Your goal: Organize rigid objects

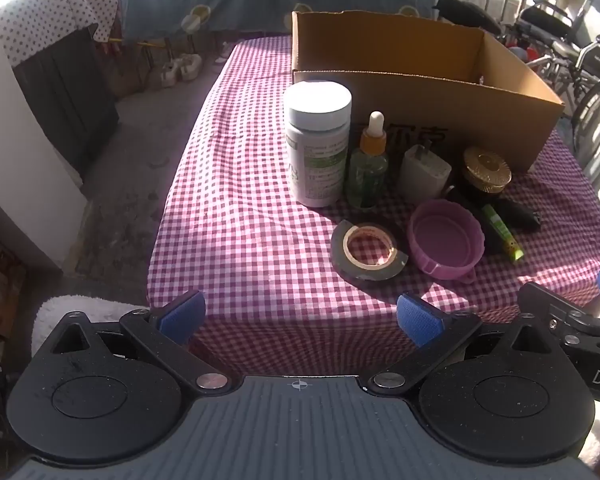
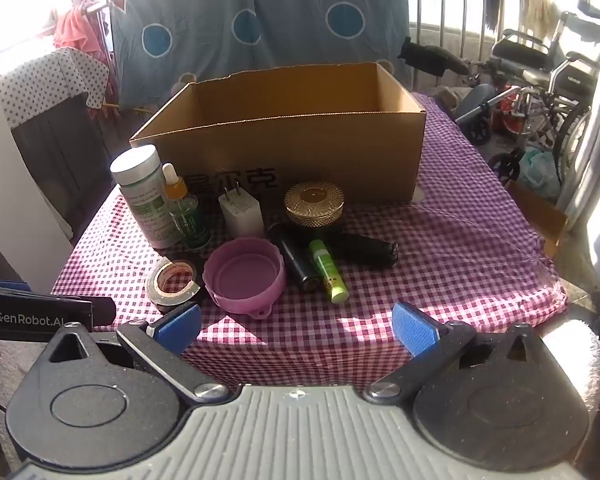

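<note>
Your left gripper point(image 1: 300, 320) and right gripper point(image 2: 296, 326) both hang wide open and empty, short of the table's near edge. The white bottle point(image 1: 318, 140), dropper bottle point(image 1: 368, 168), tape roll point(image 1: 368, 250) and purple lid point(image 1: 446, 238) cluster on the checked cloth point(image 1: 240, 208), just before the open cardboard box point(image 1: 440, 92).

small items point(image 2: 242, 276) before open box point(image 2: 300, 152)

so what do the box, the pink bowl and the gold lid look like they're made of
Box: corrugated cardboard, matte brown; a torn, ragged top edge shows along the back wall.
Pink bowl: probably moulded plastic or silicone, smooth with a soft sheen, scalloped rim and a small tab.
Gold lid: shiny gold finish with fine radial ridges; metal or metallised plastic, the look leaves it open.
</note>
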A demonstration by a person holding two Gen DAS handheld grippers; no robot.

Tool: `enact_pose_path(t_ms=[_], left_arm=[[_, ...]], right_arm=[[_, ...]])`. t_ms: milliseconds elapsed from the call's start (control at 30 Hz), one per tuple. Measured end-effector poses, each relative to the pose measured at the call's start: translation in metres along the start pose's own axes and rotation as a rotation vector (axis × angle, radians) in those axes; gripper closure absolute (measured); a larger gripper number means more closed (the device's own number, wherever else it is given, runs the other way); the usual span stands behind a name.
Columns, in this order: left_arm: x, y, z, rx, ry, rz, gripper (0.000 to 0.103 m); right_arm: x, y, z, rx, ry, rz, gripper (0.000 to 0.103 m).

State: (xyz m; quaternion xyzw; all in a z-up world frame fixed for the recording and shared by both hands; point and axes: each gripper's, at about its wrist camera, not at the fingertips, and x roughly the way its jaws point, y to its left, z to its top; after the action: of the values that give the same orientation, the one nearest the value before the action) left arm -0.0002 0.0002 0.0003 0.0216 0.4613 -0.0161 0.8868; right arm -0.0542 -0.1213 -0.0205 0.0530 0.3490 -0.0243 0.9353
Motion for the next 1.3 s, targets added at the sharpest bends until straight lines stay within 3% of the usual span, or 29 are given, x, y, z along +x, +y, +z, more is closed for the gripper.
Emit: enact_pose_path(t_ms=[267,1300], left_arm=[[0.0062,0.0007,-0.0038,0.012,0.002,0.011,0.001],[0.0,0.0046,-0.0008,-0.001,0.003,0.013,0.001]], right_arm=[[0.0067,0.0028,0.0014,-0.01,0.031,0.015,0.0],[0.002,0.0036,0.0013,0.008,-0.003,-0.005,0.0]])
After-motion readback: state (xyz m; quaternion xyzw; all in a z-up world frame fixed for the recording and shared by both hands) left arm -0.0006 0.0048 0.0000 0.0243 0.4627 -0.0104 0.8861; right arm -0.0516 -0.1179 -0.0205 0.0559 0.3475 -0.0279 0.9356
